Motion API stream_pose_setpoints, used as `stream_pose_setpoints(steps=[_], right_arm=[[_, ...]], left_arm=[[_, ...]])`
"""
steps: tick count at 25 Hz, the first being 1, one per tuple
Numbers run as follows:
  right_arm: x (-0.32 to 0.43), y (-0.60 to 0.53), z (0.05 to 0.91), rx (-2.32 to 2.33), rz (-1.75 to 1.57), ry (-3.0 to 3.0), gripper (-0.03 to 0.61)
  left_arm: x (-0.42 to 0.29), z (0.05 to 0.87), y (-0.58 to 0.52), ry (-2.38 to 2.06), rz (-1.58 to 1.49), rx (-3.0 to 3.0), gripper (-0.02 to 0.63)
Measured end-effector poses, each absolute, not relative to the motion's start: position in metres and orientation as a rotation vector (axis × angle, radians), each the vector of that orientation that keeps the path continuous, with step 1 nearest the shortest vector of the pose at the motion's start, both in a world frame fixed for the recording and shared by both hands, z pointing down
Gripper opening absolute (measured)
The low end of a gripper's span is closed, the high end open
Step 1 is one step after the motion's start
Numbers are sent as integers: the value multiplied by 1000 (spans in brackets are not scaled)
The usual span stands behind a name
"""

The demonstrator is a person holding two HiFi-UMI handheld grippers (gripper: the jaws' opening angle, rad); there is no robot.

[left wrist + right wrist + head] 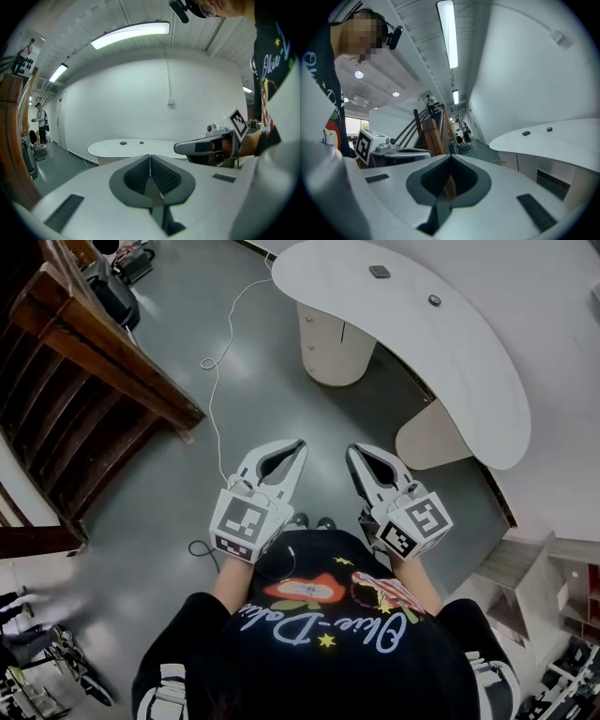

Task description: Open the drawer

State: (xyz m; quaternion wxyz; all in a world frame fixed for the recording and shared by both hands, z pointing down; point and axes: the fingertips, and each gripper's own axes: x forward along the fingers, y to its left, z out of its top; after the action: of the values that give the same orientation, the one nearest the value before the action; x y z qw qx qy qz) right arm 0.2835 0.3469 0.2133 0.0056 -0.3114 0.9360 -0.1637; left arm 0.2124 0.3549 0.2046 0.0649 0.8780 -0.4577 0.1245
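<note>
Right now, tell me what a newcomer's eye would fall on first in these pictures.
The white left gripper and right gripper stand out first. They are held side by side at the middle of the head view, fingers together with nothing in them. Ahead to the right curves a long white desk, and to the left stands a brown wooden staircase.

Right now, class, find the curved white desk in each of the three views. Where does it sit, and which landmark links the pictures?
Head view: the desk sweeps across the upper right.
Left gripper view: the desk is at centre-left, far off against the wall.
Right gripper view: the desk is at the right edge, mid-height.
Shared landmark: two small dark items on its top.
</note>
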Motion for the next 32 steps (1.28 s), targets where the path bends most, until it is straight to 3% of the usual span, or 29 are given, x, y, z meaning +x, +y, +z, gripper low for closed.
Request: stream_pose_setpoints(steps=[19, 32], right_arm=[[315, 342, 231, -925, -528, 2954, -2], [262, 303, 228, -971, -508, 2930, -2]], left_arm=[[227, 213, 360, -1485, 425, 2588, 6], [174, 213, 317, -1453, 413, 2617, 6]])
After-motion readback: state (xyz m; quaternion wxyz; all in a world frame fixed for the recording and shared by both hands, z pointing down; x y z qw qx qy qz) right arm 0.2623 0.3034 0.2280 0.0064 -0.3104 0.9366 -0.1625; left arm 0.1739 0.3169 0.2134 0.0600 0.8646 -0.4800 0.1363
